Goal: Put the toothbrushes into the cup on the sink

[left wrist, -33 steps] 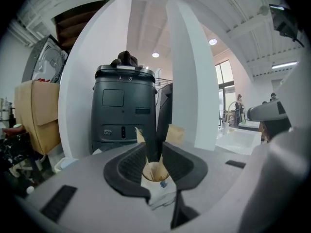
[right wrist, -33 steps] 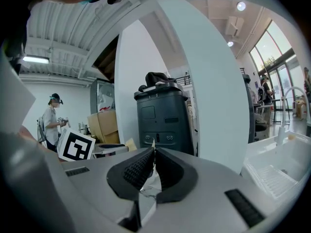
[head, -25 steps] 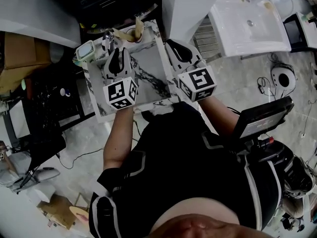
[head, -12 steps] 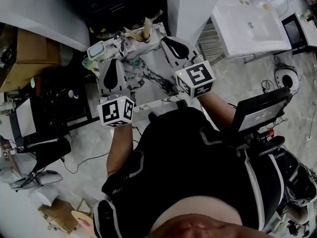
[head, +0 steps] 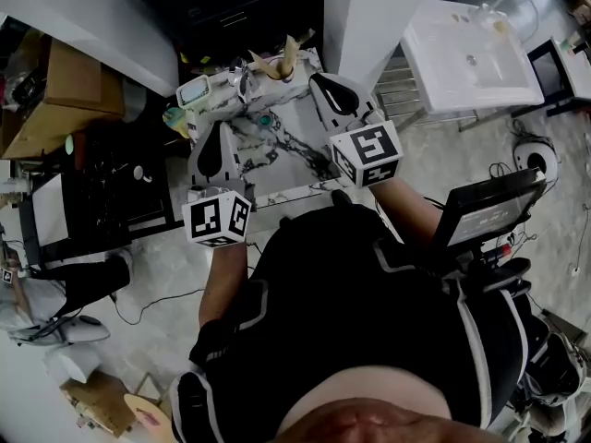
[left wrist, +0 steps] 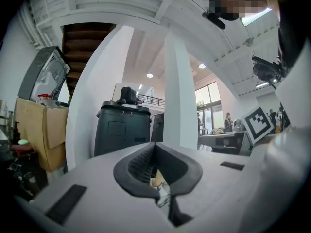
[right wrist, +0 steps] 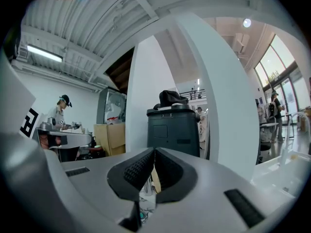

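Observation:
A small marble-patterned sink counter (head: 277, 160) lies in front of me in the head view. At its far edge stand a tan cup-like item (head: 287, 59) and a faucet (head: 243, 82). A small teal item (head: 265, 120) lies on the marble; I cannot tell whether it is a toothbrush. My left gripper (head: 220, 131) hovers over the counter's left part, shut and empty (left wrist: 155, 148). My right gripper (head: 323, 82) is over the right far corner, shut with nothing between its pads (right wrist: 153, 153).
A white pillar (head: 369, 7) rises just behind the counter. Another white washbasin (head: 466, 53) sits to the right, a black cabinet (head: 231, 12) behind, and cardboard boxes (head: 55, 100) to the left. A dark bin (right wrist: 172, 130) faces both gripper views.
My left gripper has drawn back toward me, to the counter's near left edge. The right gripper has stayed over the far right corner. Both stayed shut.

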Action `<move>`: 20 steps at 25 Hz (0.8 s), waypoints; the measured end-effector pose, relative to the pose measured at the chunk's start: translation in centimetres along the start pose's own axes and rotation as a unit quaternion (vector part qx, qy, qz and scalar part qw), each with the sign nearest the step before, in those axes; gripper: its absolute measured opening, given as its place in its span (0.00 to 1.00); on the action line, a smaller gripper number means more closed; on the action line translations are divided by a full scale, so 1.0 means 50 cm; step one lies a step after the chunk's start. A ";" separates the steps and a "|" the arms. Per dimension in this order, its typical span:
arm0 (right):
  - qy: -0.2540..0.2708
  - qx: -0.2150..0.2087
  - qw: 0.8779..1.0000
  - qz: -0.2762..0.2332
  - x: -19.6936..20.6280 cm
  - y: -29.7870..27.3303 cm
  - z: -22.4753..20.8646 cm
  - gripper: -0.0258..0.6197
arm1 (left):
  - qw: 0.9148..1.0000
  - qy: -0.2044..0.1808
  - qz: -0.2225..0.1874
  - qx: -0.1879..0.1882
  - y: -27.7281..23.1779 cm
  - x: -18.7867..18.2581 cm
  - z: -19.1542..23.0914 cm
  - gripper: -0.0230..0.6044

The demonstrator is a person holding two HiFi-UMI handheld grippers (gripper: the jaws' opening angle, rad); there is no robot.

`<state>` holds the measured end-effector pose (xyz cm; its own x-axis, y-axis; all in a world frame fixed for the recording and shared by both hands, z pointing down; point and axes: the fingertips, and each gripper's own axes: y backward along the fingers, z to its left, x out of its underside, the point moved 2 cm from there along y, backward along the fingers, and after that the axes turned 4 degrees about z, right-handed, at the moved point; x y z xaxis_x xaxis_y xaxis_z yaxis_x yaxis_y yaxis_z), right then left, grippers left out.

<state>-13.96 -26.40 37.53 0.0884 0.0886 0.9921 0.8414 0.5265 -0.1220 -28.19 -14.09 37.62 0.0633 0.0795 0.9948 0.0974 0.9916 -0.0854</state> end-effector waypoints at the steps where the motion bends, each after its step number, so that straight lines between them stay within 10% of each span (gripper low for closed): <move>1: 0.000 0.003 1.000 0.000 0.000 0.002 0.004 0.08 | 1.000 0.001 0.001 0.001 0.007 0.004 0.001 0.05; 20: 0.011 0.006 1.000 -0.004 -0.005 0.010 0.025 0.08 | 1.000 0.001 0.003 -0.018 0.016 -0.008 0.012 0.04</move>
<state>-14.24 -25.11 37.20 0.0935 0.0648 0.9935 0.8355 0.5376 -0.1137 -28.75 -13.29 37.20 0.0654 0.0852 0.9942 0.1331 0.9867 -0.0933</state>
